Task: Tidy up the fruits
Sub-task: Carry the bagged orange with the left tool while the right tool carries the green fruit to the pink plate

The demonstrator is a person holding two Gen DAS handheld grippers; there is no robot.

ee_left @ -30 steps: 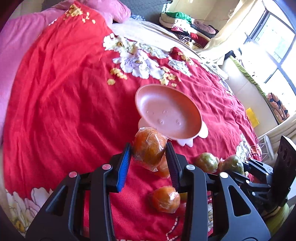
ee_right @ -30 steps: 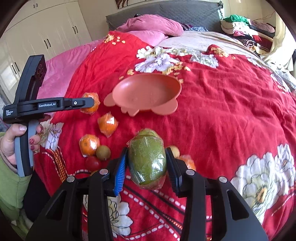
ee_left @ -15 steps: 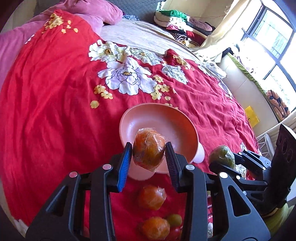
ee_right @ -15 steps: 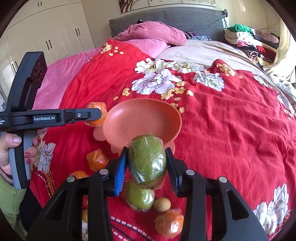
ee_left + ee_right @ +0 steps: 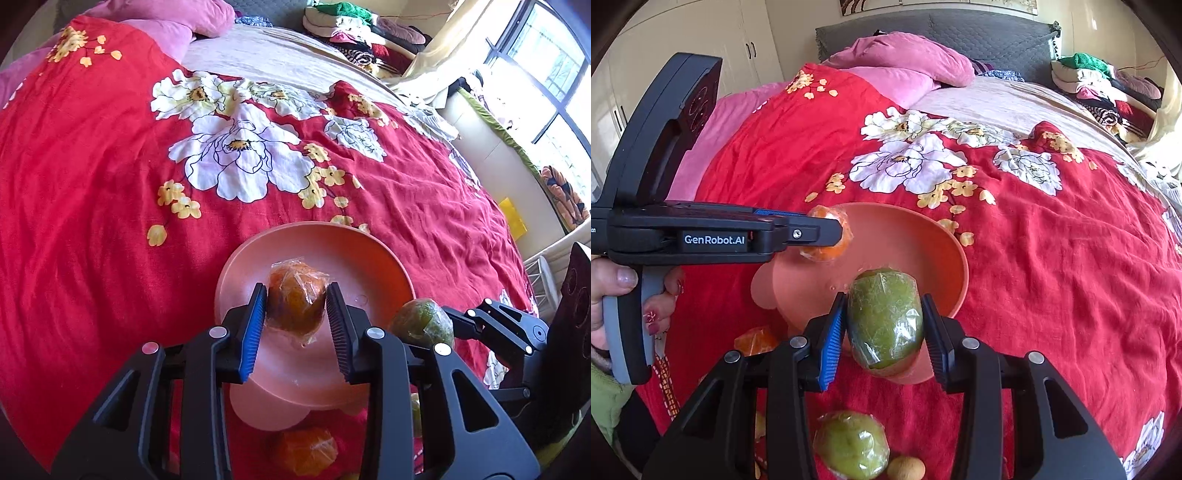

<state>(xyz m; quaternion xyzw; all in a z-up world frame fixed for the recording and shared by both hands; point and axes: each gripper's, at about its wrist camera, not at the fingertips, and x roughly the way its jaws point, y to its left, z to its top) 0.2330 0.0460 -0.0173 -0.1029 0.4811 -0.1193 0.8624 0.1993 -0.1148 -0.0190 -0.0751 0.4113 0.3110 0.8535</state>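
Note:
My left gripper (image 5: 296, 325) is shut on a plastic-wrapped orange (image 5: 297, 295) and holds it over the pink bowl (image 5: 384, 266). My right gripper (image 5: 884, 332) is shut on a wrapped green fruit (image 5: 884, 321) and holds it over the near rim of the same bowl (image 5: 945, 251). In the right wrist view the left gripper (image 5: 827, 232) reaches in from the left with the orange (image 5: 827, 253) over the bowl. The green fruit (image 5: 421, 321) shows at the bowl's right edge in the left wrist view. Nothing lies in the bowl.
More wrapped fruit lies on the red flowered bedspread (image 5: 1052, 258) near me: an orange (image 5: 308, 452), another orange (image 5: 757, 339), a green fruit (image 5: 851, 443) and a small tan one (image 5: 905, 469). Pink pillows (image 5: 905, 62) and a clothes pile (image 5: 1108, 85) sit at the far end.
Both grippers have moved forward with their fruit, from the loose fruit on the bedspread to over the pink bowl. Both stay shut.

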